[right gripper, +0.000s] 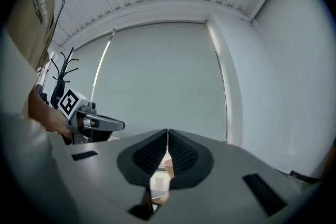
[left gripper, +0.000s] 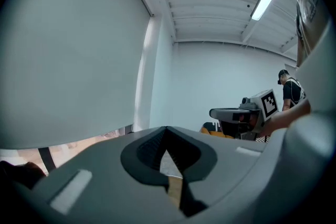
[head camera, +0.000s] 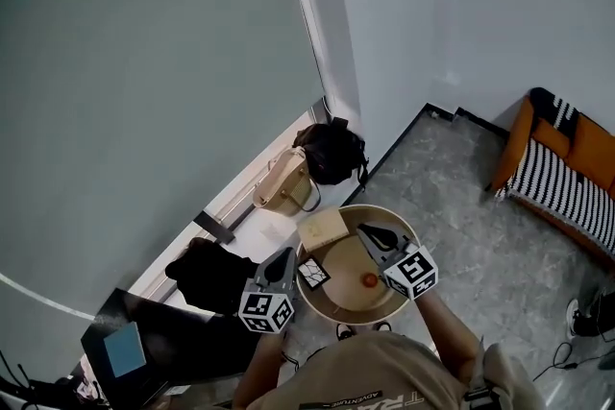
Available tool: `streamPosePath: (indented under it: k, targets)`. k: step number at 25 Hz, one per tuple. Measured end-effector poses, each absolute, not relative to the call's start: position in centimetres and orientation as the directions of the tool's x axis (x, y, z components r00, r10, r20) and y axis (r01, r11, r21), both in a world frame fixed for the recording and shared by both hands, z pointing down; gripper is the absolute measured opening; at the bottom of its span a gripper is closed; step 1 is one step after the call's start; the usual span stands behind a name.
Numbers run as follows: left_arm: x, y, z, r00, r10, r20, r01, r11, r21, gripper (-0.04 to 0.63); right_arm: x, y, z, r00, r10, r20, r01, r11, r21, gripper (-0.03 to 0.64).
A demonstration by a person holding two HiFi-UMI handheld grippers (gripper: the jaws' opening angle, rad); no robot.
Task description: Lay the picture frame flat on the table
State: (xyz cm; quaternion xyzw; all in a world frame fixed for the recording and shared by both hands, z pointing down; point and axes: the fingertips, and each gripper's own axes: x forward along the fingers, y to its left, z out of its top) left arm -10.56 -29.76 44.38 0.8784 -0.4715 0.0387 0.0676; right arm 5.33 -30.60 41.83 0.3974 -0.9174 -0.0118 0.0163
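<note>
1. Between the dark ribbed pads of the left gripper there's nothing at all; the jaws are pressed together at the tips.
2. Same deal on the right gripper: jaws closed on each other, nothing held.
3. From the head view, both grippers hover over the round tan table. The left one is at its near-left rim and the right one is over the far-right part.
4. The light wooden picture frame sits at the table's far rim, just beside the right gripper's tips. Honestly can't tell if it's flat or propped up.
5. Also on the table are a small black-and-white patterned card by the left gripper and a little reddish round thing.
6. Further out, a beige handbag and a black backpack sit by the wall, and an orange sofa is off to the right.
</note>
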Motion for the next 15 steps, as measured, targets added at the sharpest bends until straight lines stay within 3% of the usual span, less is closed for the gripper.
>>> streamPosePath:
  k: [15]
  targets:
    - [-12.5, -29.5, 48.3, 0.568, -0.793, 0.221, -0.823, -0.547, 0.150, 0.006, 5.2, -30.5, 45.9, -0.668, -0.735, 0.118, -0.739, 0.674, 0.019, 0.008]
